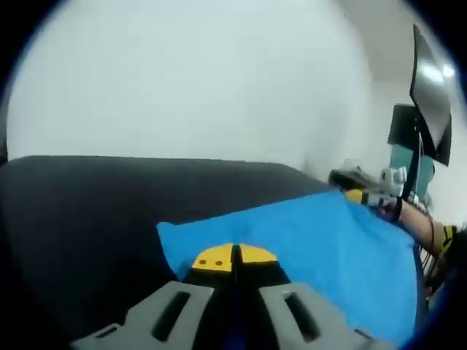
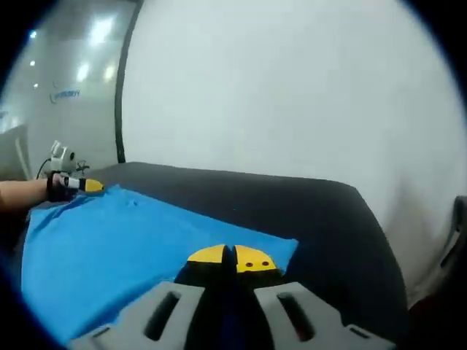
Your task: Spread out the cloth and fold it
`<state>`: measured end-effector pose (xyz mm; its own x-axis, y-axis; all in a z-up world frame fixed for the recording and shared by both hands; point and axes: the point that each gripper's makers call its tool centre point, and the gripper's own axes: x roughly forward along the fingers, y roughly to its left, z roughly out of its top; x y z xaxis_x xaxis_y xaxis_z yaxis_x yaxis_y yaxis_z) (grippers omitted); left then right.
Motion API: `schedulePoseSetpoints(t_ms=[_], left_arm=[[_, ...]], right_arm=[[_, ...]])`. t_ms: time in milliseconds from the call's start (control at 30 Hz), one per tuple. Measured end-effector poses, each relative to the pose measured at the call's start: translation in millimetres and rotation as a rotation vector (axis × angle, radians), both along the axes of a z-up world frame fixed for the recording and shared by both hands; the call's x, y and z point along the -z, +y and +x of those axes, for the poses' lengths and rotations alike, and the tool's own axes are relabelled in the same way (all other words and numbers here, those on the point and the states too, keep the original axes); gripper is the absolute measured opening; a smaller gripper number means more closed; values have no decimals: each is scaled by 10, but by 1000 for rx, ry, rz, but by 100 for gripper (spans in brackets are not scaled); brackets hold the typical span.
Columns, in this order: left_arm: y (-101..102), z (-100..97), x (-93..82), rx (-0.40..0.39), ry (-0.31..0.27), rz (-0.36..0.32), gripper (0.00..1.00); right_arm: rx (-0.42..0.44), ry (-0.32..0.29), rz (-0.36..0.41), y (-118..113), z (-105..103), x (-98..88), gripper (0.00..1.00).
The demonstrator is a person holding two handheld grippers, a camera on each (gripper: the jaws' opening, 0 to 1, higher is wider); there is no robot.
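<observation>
one blue cloth [image 1: 306, 240] on dark table [image 1: 80, 219]; two tools [image 1: 235, 257] [image 2: 232, 257] clamped shut on cloth edge.

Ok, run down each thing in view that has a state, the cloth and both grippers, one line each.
blue cloth: spread flat on the dark table, pinched at two corners.
left gripper: jaws shut on the blue cloth at a corner.
right gripper: jaws shut on the blue cloth at another corner.
</observation>
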<state>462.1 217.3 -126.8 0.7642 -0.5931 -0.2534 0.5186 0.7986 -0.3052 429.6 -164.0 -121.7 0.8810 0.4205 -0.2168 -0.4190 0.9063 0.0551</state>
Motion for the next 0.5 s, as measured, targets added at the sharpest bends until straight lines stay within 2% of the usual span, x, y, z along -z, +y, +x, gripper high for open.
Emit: schedulePoseSetpoints(t_ms=[67, 100, 200, 267, 367, 433, 467, 500], left_arm=[[204, 117, 25, -78, 27, -28, 1], [274, 155, 38, -96, 30, -46, 1], [359, 194, 87, -96, 30, -62, 1], [332, 186, 68, -71, 18, -96, 1], [205, 77, -22, -19, 37, -184, 3], [98, 6, -174, 46, 13, -247, 8], [61, -6, -213, 68, 19, -269, 14], [0, -45, -235, 96, 32, -280, 17]], right_arm=[[32, 12, -63, -110, 37, 66, 0], [39, 23, -71, -132, 56, 104, 0], [27, 30, -22, -102, 86, 158, 0], [6, 31, -25, -40, 87, 183, 0], [-40, 21, -103, -45, 140, 303, 0], [-42, 29, -69, -113, 195, 404, 0], [-32, 0, 4, -119, 221, 340, 0], [-20, 18, 7, -171, 244, 330, 0]])
